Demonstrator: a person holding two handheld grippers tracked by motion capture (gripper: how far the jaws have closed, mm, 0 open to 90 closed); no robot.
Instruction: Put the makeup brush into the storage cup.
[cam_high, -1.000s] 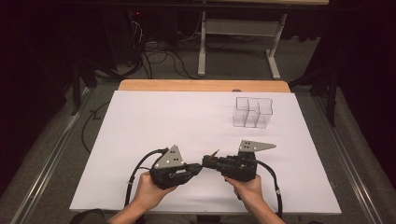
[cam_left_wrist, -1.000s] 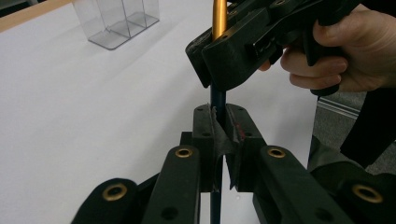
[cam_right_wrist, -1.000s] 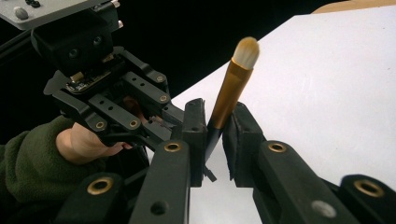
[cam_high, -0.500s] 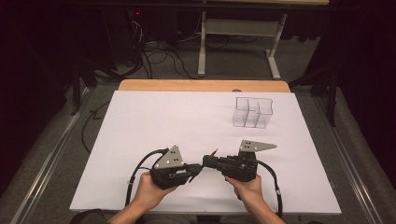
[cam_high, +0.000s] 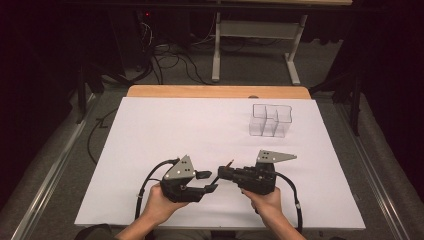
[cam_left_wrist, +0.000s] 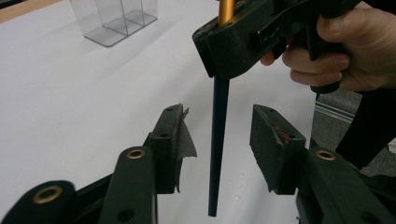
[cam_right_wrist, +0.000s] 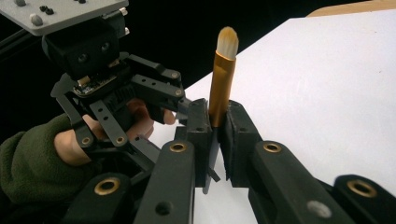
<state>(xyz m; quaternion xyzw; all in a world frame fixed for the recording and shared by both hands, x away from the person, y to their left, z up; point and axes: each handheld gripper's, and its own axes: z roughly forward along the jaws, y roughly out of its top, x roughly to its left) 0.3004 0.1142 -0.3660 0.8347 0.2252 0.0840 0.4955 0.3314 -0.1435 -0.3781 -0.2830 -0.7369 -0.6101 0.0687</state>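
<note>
A makeup brush (cam_right_wrist: 223, 79) with a gold ferrule, pale bristles and a thin black handle (cam_left_wrist: 216, 177) stands upright, bristles up. My right gripper (cam_right_wrist: 218, 135) is shut on it at the base of the ferrule. In the high view the right gripper (cam_high: 223, 173) points left near the table's front edge. My left gripper (cam_high: 209, 181) faces it with its jaws open. In the left gripper view the handle hangs between the open jaws of my left gripper (cam_left_wrist: 218, 122), touching neither pad. The torn pad (cam_left_wrist: 183, 140) sits on the left jaw.
A clear plastic organizer (cam_high: 270, 120) with several compartments stands empty at the back right of the white table cover (cam_high: 190, 130), also seen as the organizer (cam_left_wrist: 114, 18). A wooden table edge (cam_high: 215, 91) runs along the far side. Cables trail from both grippers.
The left gripper's jaws stand wider apart now, around the brush handle. Both hands have stayed almost in place near the front edge.
</note>
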